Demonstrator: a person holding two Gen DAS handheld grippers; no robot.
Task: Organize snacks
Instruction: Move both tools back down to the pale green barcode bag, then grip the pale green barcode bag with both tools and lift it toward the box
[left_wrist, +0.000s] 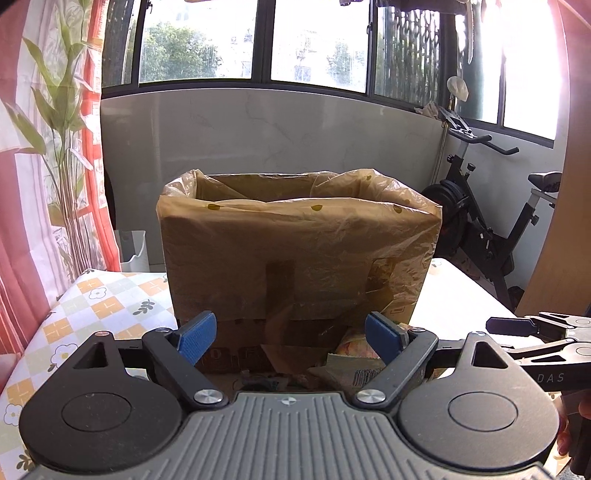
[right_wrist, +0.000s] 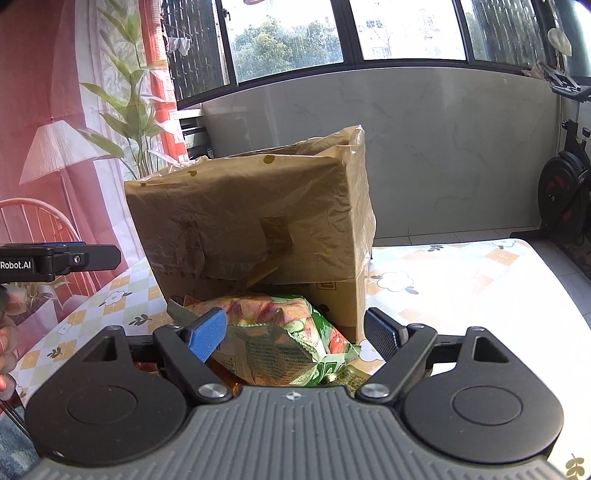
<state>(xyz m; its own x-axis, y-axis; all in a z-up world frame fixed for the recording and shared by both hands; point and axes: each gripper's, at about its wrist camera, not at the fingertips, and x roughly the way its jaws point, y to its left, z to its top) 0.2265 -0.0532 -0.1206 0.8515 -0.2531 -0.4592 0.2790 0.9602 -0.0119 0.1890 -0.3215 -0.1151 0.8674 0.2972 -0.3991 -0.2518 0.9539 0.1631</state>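
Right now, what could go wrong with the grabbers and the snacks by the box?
1. The right gripper is open around the snack bag. The bag is puffy and crinkly, so it might slip or get squashed.
2. The plastic liner hangs loose over the box, so a finger could snag it and tug the box.
3. The left gripper, also open, is close beside the right one. They could bump.
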